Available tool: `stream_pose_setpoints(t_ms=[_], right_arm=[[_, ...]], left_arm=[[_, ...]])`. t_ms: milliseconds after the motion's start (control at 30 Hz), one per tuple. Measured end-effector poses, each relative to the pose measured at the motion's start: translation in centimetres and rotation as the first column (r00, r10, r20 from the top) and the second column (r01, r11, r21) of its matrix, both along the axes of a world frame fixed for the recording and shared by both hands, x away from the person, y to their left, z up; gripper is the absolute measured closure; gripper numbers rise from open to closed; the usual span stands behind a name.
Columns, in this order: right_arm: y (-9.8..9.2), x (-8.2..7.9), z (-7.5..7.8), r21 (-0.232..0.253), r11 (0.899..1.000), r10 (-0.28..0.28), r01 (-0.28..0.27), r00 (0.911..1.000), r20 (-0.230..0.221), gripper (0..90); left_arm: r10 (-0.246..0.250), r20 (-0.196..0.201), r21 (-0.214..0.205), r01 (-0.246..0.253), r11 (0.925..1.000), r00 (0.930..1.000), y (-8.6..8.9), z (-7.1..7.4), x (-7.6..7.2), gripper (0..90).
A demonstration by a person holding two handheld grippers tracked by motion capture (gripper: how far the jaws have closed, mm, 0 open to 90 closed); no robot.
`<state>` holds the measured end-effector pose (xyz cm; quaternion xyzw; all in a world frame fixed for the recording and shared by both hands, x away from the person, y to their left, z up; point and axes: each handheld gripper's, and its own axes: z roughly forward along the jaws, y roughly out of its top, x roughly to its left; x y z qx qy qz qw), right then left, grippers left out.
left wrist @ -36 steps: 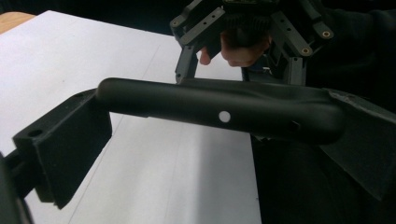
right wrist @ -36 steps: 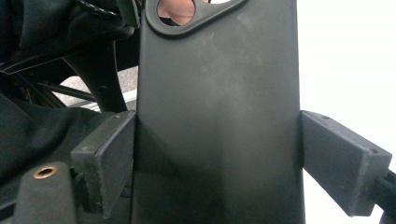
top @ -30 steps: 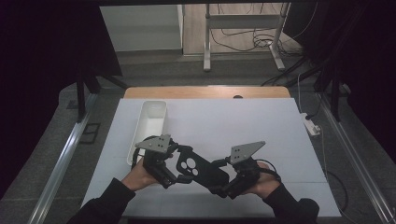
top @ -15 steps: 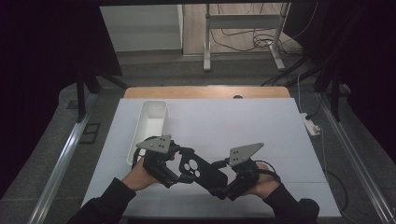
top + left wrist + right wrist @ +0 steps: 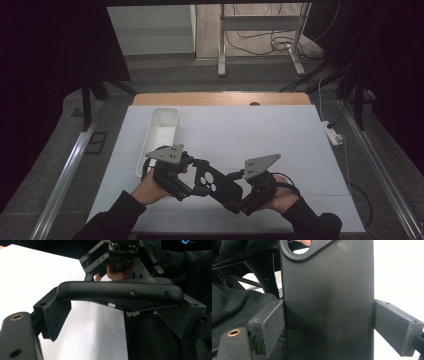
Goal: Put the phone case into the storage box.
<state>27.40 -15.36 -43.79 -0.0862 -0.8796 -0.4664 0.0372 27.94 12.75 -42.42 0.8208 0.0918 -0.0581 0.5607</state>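
Phone case (image 5: 215, 182): black, flat, with cut-out holes near one end; held above the near edge of the table between the two grippers, well clear of the far edge
Phone case in the left gripper view (image 5: 117, 291): seen edge-on, lying across the view between the two pads, small button cut-outs along its rim
Phone case in the right gripper view (image 5: 328, 302): its flat back stands upright between the pads, a rounded cut-out at its top
Left gripper (image 5: 187, 182): in the person's left hand near the front-left part of the table; its jaws have just been closing, with one end of the phone case between them; the left pad sits against the case's end, the right pad lies partly behind the case, so I cannot tell whether both press on it
Right gripper (image 5: 240, 200): in the person's right hand at the near edge, both pads pressed flat against the two long sides of the phone case, gripping it
White bin (image 5: 161, 137): long, narrow, open-topped, on the left side of the table, its near end just behind the left gripper
Table (image 5: 260, 130): white top, wooden strip showing along the far edge
Sleeves: dark, coming in over the near edge
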Motion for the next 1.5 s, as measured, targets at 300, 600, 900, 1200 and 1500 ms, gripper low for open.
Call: stream_pose_setpoints(t_ms=[300, 600, 900, 1200, 1500], right_arm=[[0.0, 0.3, -0.1, -0.029, 0.999, -0.046, 0.046, 0.9985, 0.029, 7.0], [-0.2, 0.4, -0.2, -0.070, 0.986, -0.145, 0.151, 0.9861, 0.082, 0.0], [0.2, -0.1, -0.4, -0.108, 0.966, -0.221, 0.234, 0.9677, 0.121, 0.0], [0.6, -0.6, -0.2, -0.116, 0.935, -0.317, 0.334, 0.9372, 0.145, 0.0], [1.5, -0.7, -0.4, -0.149, 0.909, -0.369, 0.390, 0.9168, 0.153, 0.1]], left_arm=[[0.054, -0.010, 0.013, -0.054, 0.9984, 0.9985, 0.2, 0.2, 0.2, 15.4], [0.203, 0.011, 0.081, -0.203, 0.9758, 0.9792, 0.8, 0.9, 0.3, 15.2], [0.307, 0.008, 0.124, -0.306, 0.9439, 0.9516, 0.7, 1.2, 0.6, 14.8], [0.382, 0.003, 0.153, -0.378, 0.9130, 0.9240, 0.1, 1.9, 0.8, 14.6], [0.404, -0.016, 0.170, -0.395, 0.9027, 0.9148, -1.0, 2.2, 1.0, 14.6]])
